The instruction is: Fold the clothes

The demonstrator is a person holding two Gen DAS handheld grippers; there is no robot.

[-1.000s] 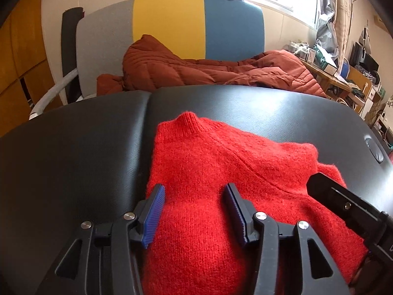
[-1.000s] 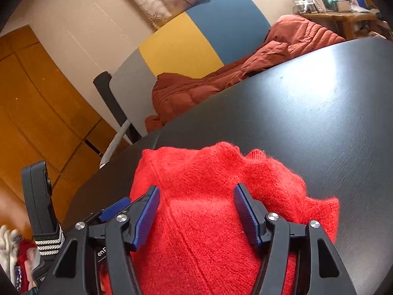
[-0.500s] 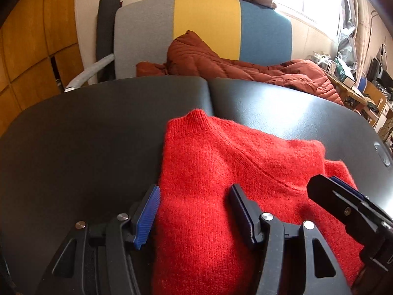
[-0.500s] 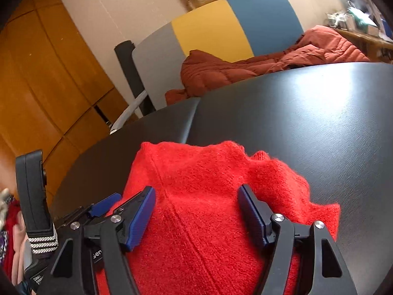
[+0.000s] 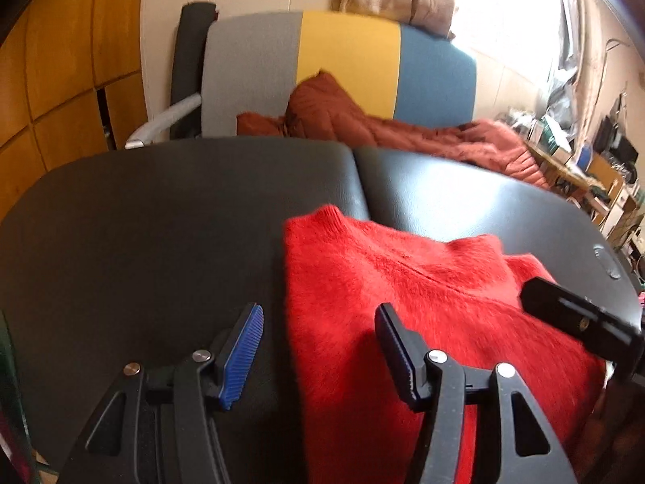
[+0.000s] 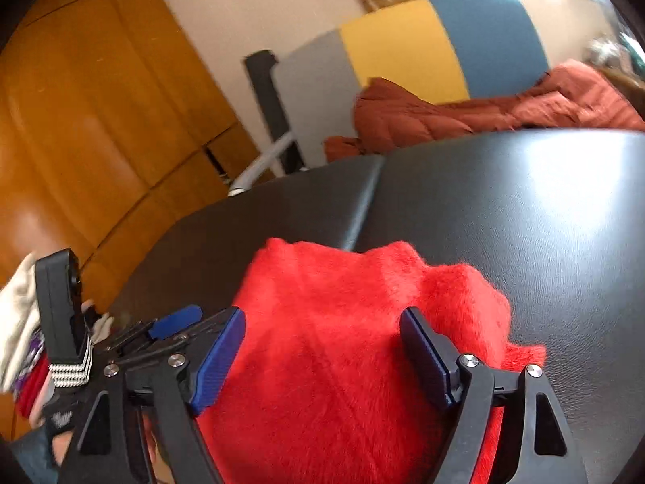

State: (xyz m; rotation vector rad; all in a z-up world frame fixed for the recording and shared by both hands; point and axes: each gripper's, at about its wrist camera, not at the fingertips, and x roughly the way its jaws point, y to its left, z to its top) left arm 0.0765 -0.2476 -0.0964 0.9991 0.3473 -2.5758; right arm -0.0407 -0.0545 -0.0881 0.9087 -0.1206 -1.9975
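Note:
A folded fuzzy red sweater (image 5: 411,302) lies on the black padded table (image 5: 161,222). My left gripper (image 5: 318,347) is open above the sweater's left edge; its left finger is over bare table, its right finger over the knit. In the right wrist view the same red sweater (image 6: 346,343) fills the space between the fingers of my right gripper (image 6: 322,355), which stands open over it. The right gripper's black body (image 5: 580,322) shows at the right of the left wrist view, and the left gripper (image 6: 177,318) shows at the lower left of the right wrist view.
Behind the table stands a grey, yellow and blue chair back (image 5: 342,64) with a rust-red quilted jacket (image 5: 363,121) draped in front. Wooden cabinet doors (image 6: 80,121) are at left. Cluttered shelves (image 5: 584,153) sit at far right. A pile of clothes (image 6: 20,343) lies at lower left.
Both grippers have shifted left relative to the sweater and stayed open. The left gripper's left finger, earlier over the knit, now sits over bare table.

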